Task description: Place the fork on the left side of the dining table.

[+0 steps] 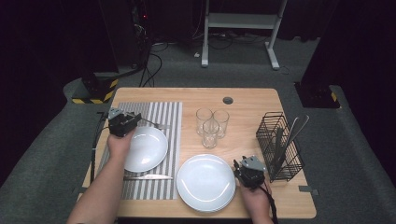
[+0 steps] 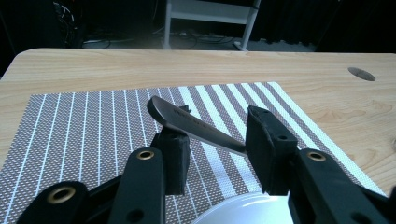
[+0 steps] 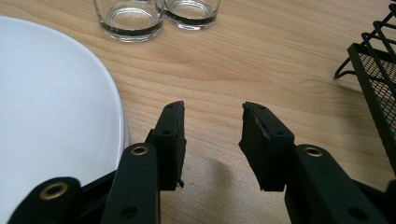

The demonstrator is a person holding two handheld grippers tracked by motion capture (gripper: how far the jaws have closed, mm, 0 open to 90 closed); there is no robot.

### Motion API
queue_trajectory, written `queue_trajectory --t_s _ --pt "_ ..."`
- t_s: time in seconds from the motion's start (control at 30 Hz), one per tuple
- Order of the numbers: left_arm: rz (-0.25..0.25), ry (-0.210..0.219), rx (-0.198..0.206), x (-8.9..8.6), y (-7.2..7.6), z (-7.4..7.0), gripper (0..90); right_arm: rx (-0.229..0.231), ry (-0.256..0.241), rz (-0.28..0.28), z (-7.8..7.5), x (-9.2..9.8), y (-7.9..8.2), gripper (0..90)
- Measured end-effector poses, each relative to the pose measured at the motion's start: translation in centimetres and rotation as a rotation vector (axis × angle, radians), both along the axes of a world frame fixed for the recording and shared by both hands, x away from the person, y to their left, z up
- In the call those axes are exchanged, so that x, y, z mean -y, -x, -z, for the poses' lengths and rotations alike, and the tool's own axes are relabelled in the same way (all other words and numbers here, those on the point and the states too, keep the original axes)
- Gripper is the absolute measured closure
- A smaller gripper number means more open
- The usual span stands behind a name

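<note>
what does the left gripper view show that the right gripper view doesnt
Left gripper view: a striped placemat, a metal utensil handle between the open left tongs, and the rim of a small white plate. Right gripper view: two glasses, a large white plate, a black wire basket, and the open right tongs over bare wood. Shared: the wooden table and a pair of black tongs rising from the bottom.

On the worktop, a placemat lies left, bearing a small plate; a large plate sits near-centre, glasses behind it, a wire basket right.
</note>
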State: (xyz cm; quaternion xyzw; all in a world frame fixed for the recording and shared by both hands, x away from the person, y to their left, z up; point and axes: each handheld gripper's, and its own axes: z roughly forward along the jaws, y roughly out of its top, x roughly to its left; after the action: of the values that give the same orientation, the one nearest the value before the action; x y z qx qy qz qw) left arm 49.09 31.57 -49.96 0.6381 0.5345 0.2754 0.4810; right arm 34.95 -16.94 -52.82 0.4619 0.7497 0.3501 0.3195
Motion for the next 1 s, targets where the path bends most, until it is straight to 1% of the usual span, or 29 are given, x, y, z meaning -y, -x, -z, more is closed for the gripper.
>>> queue_trajectory --t_s 0.73,0.83,1.0 --pt "-0.001 -0.028 -0.005 -0.29 0.01 0.16 55.6 0.005 0.005 0.001 0.0 -0.04 0.06 59.6" --pt "-0.005 -0.033 -0.014 -0.4 -0.05 0.25 54.1 0.005 0.005 0.001 0.0 -0.05 0.06 59.6" --pt "-0.012 -0.043 -0.041 -0.58 -0.11 0.49 50.0 0.005 0.005 0.002 0.0 -0.07 0.08 59.6"
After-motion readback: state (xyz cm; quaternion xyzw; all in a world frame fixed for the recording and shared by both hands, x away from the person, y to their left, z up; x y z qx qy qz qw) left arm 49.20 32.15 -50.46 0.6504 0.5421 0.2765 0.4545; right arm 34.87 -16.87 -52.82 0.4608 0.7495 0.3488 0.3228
